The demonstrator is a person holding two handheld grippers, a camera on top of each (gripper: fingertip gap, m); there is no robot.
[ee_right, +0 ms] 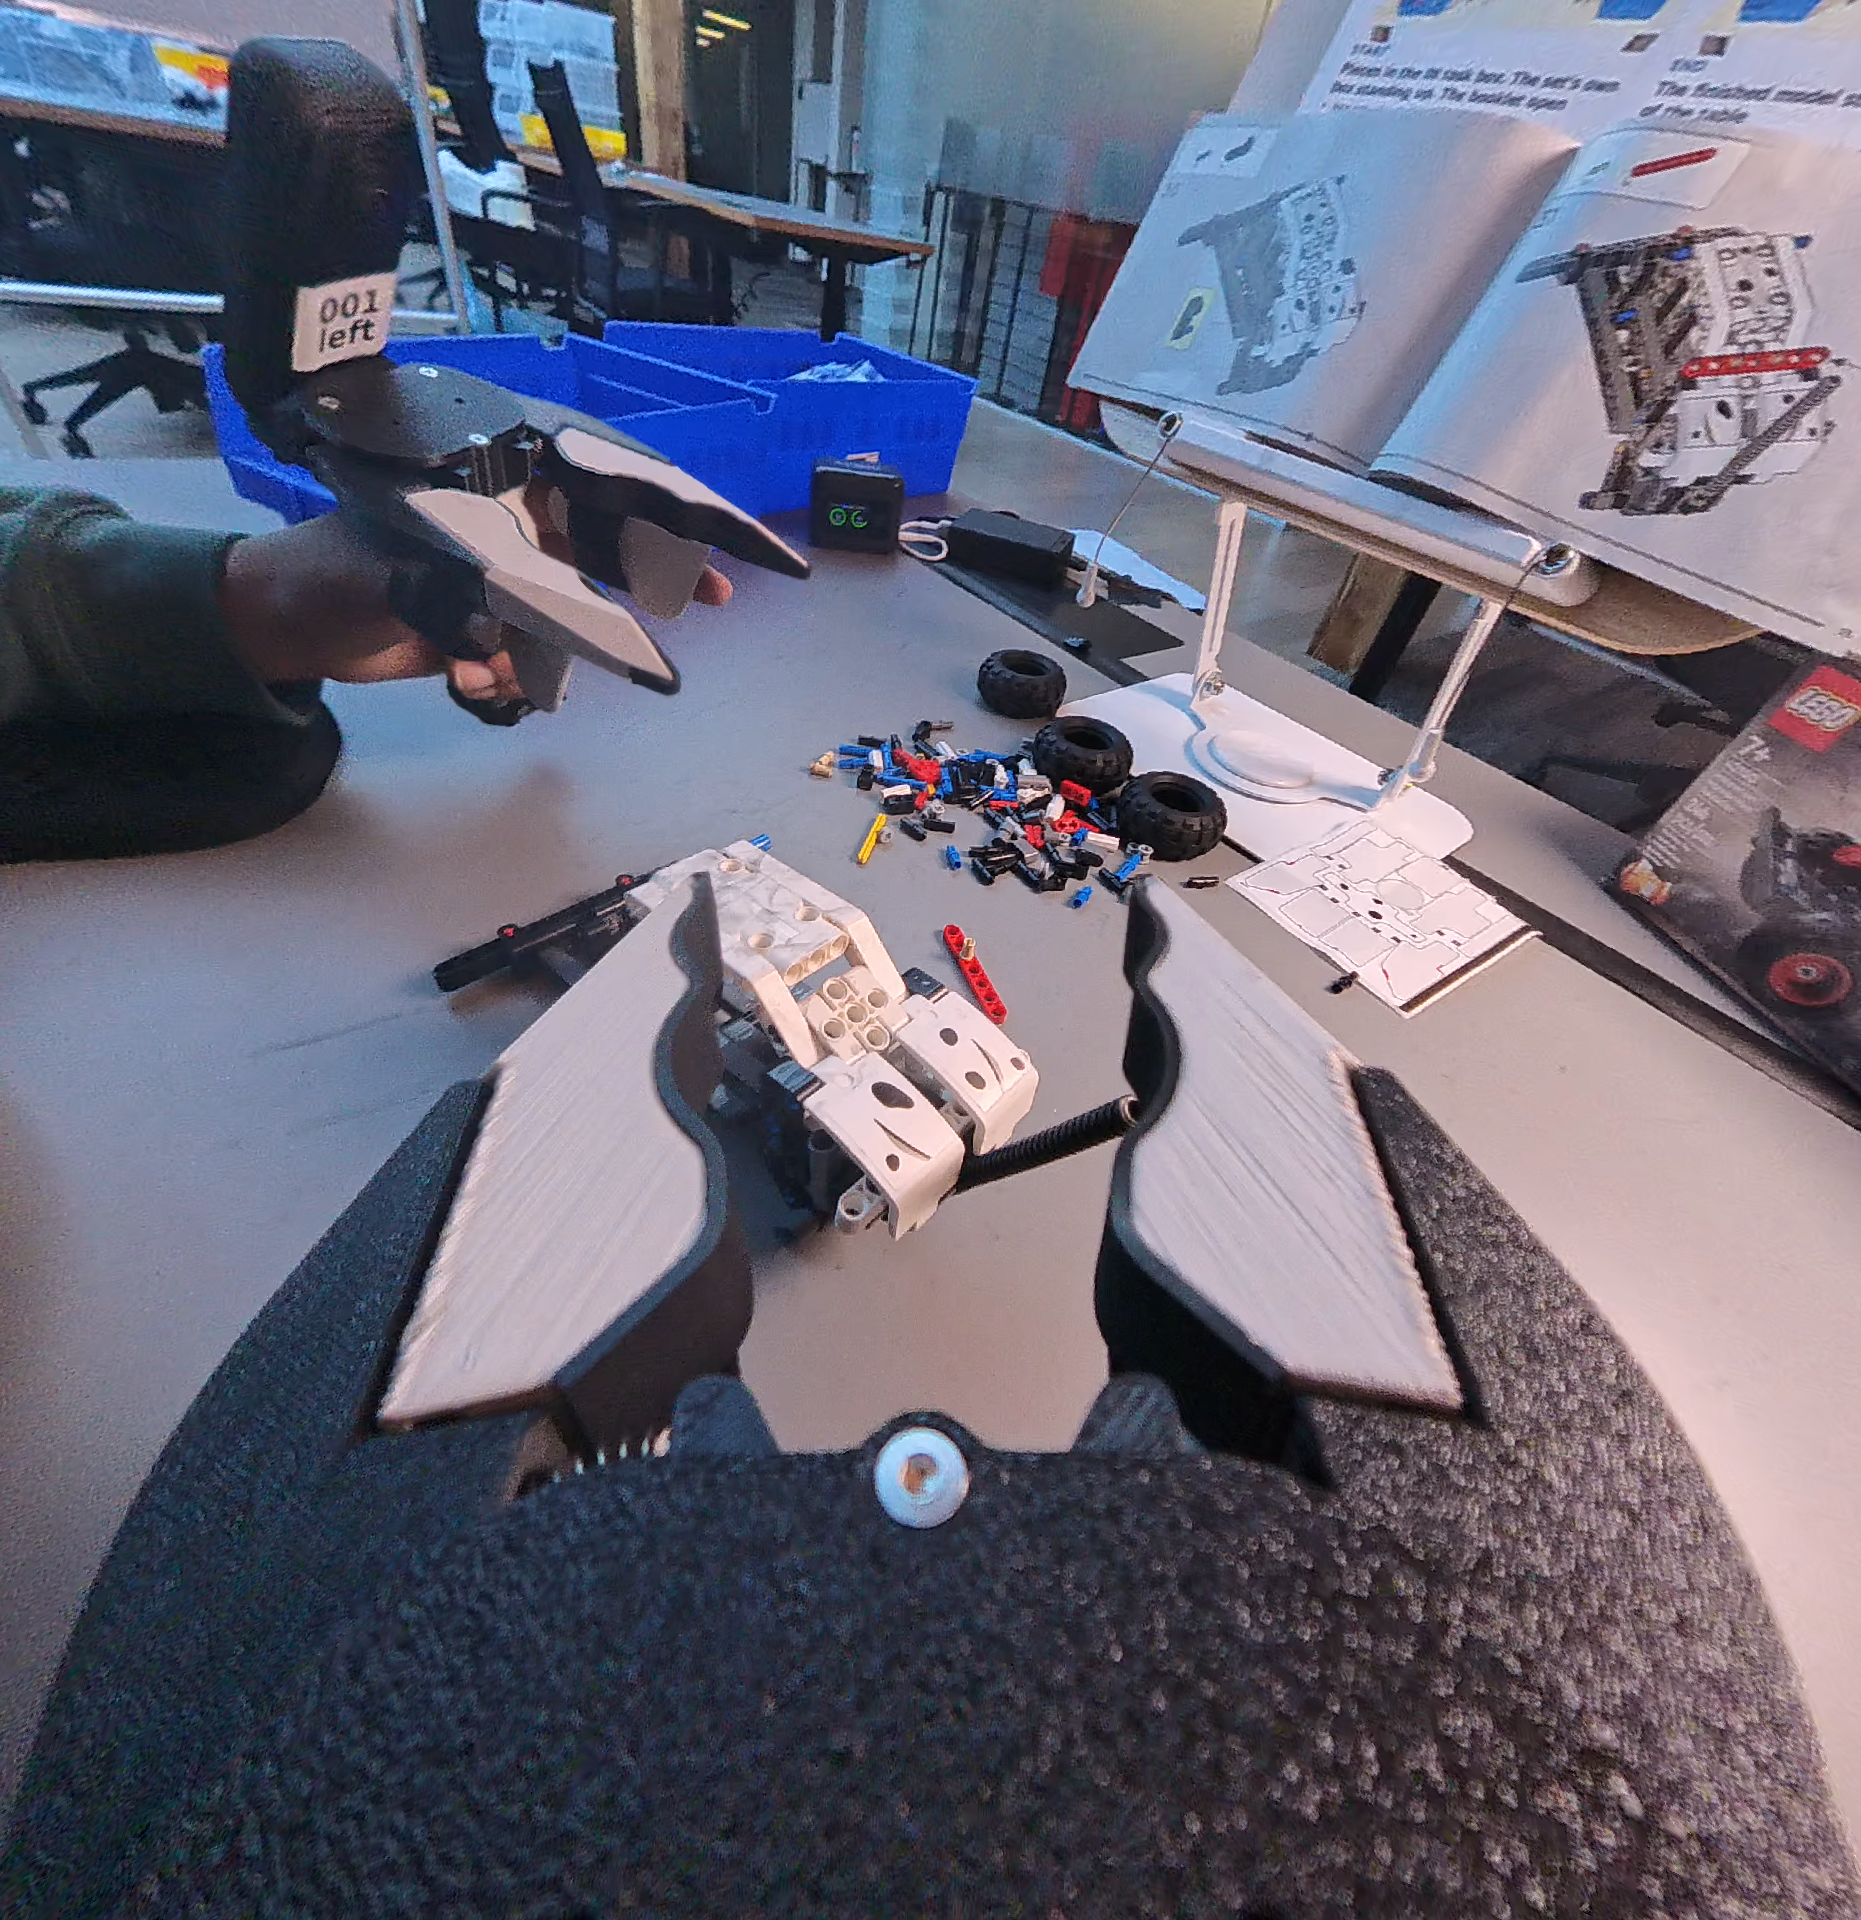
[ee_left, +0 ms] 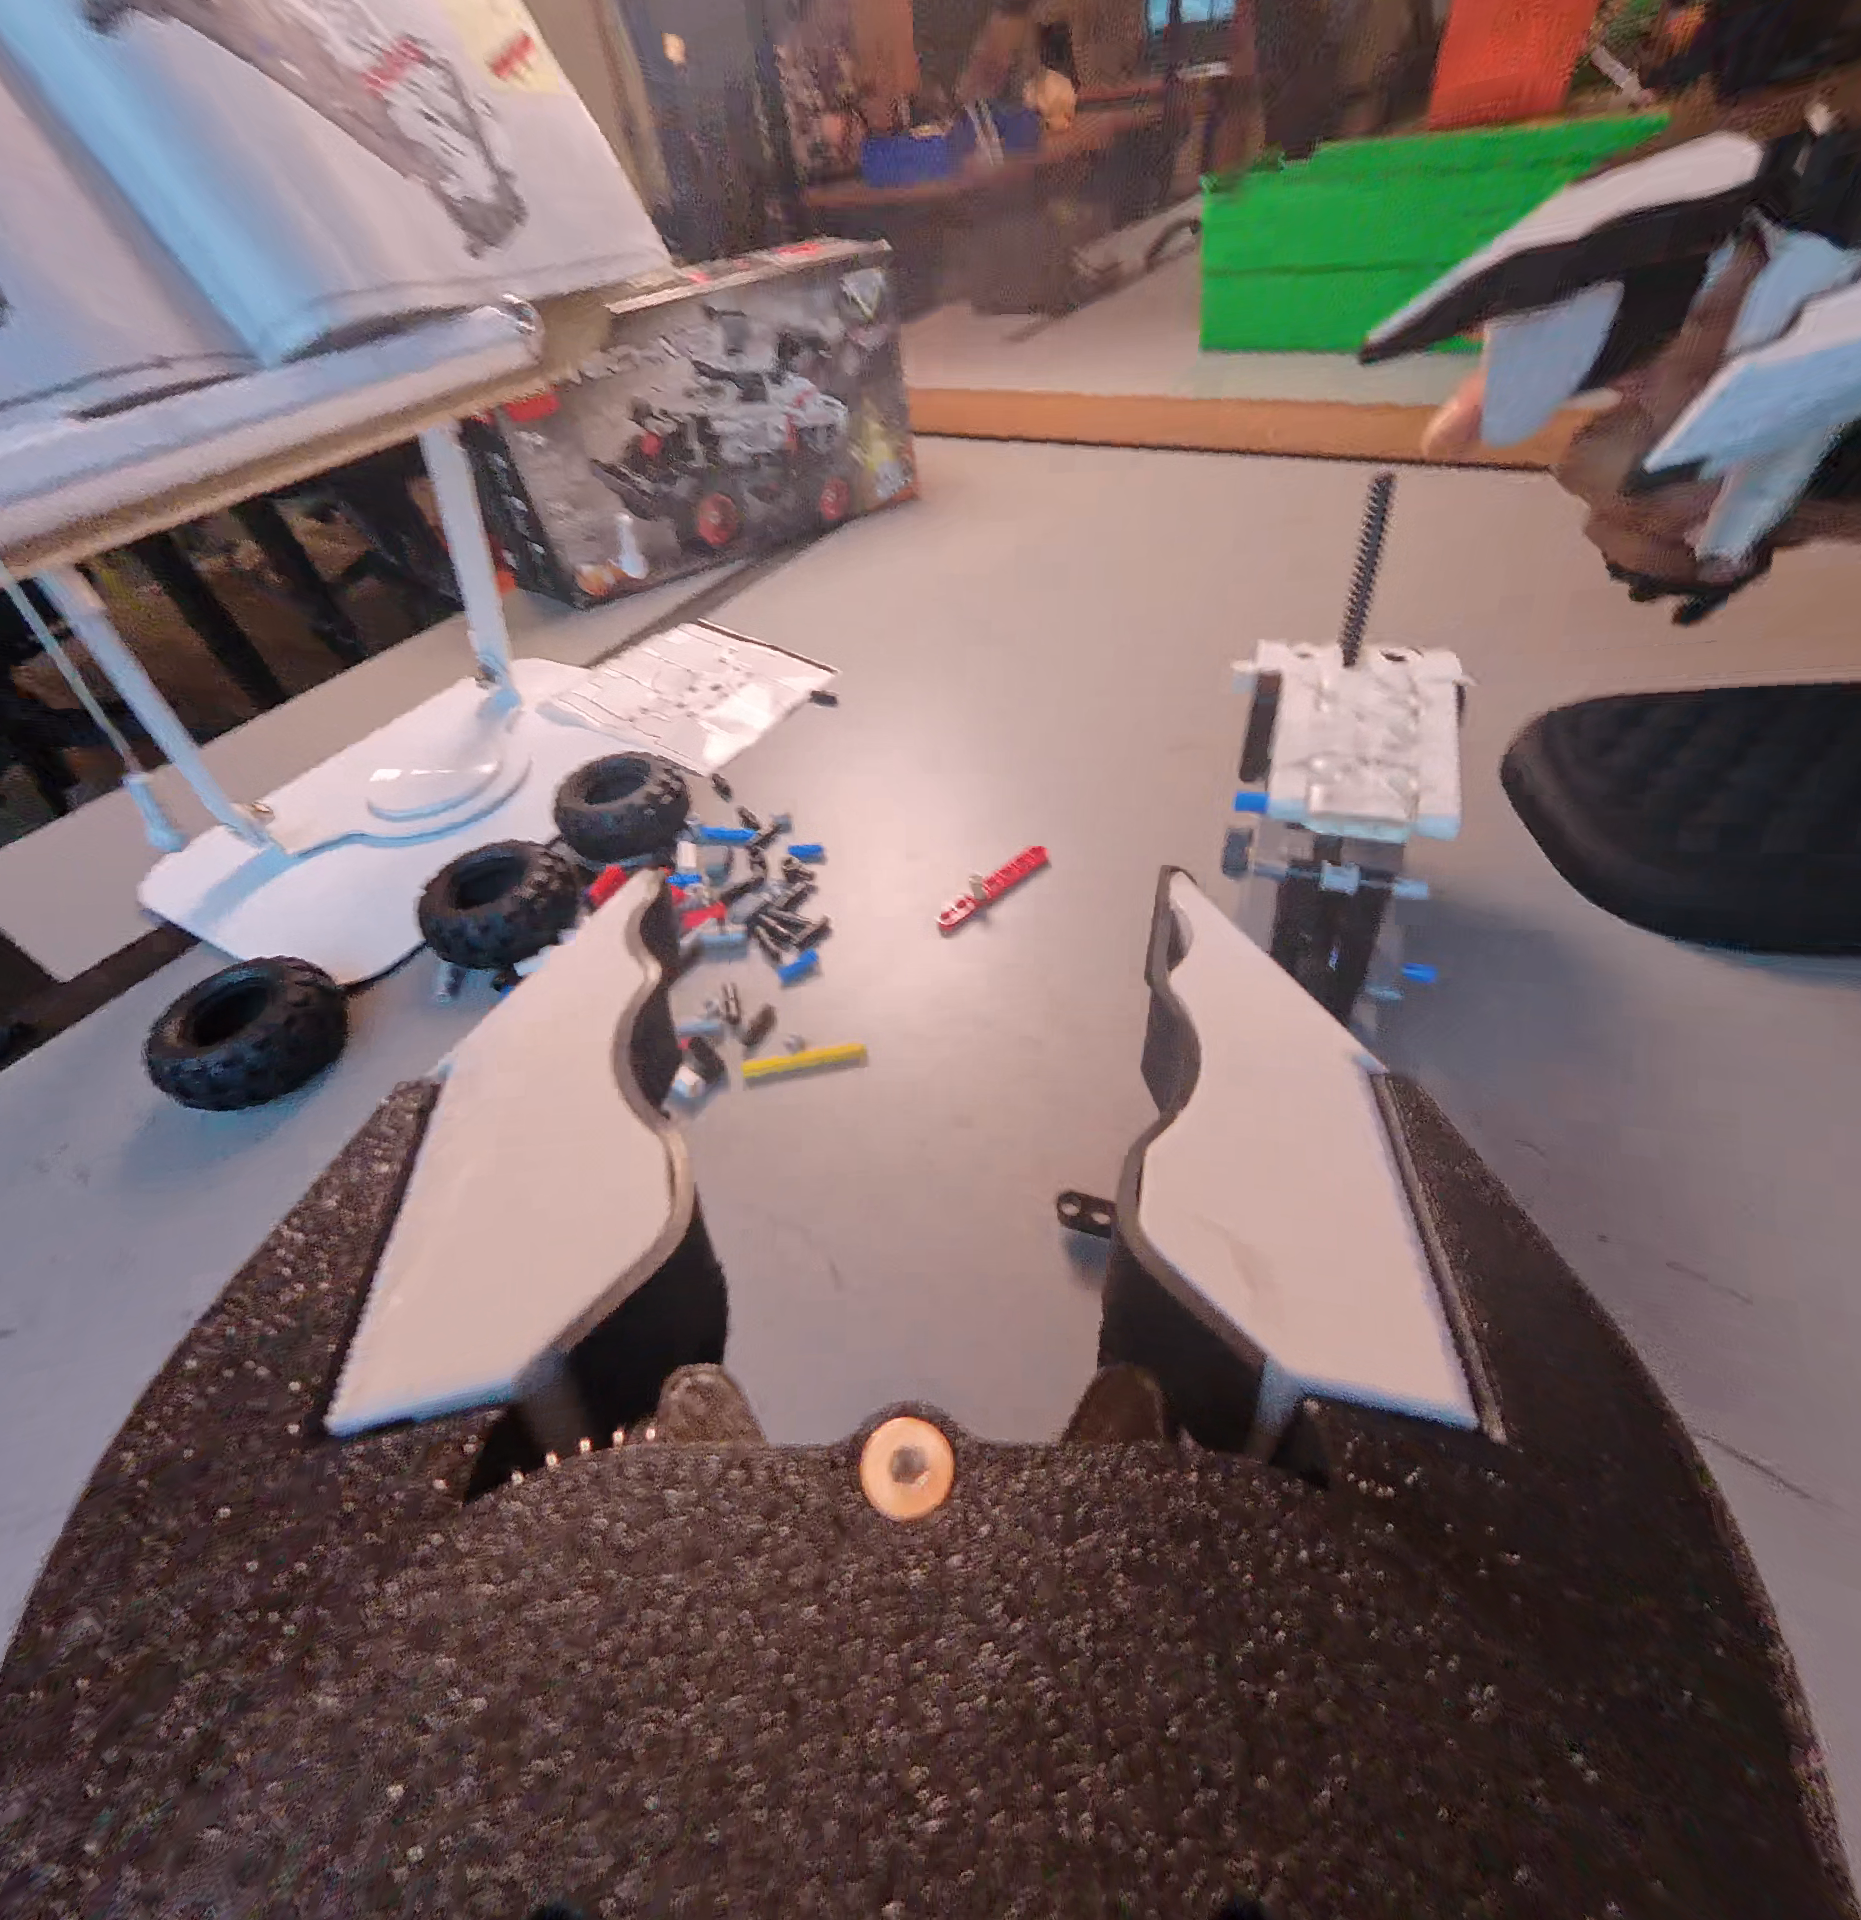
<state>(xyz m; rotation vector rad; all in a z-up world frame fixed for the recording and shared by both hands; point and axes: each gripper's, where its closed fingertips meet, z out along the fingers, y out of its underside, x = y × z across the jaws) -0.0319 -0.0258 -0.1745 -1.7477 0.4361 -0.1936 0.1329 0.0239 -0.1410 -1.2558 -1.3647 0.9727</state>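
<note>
A partly built white and grey brick model (ee_right: 864,1039) lies on the grey table (ee_right: 282,1039) between the fingers of my right gripper (ee_right: 921,904), which is open and empty. A black ribbed hose (ee_right: 1040,1143) sticks out of the model and reaches the right finger. In the left wrist view the model (ee_left: 1347,769) stands ahead to the right. My left gripper (ee_left: 910,894) is open and empty above the table, with a red beam (ee_left: 993,886) just past its tips. It also shows in the right wrist view (ee_right: 734,623), held up by a hand.
A pile of small parts (ee_right: 988,800), a yellow axle (ee_right: 871,836) and three black tyres (ee_right: 1082,753) lie beyond the model. An open booklet on a white stand (ee_right: 1528,312), a sticker sheet (ee_right: 1373,925) and the set's box (ee_right: 1788,883) are to the right. Blue bins (ee_right: 749,405) stand behind.
</note>
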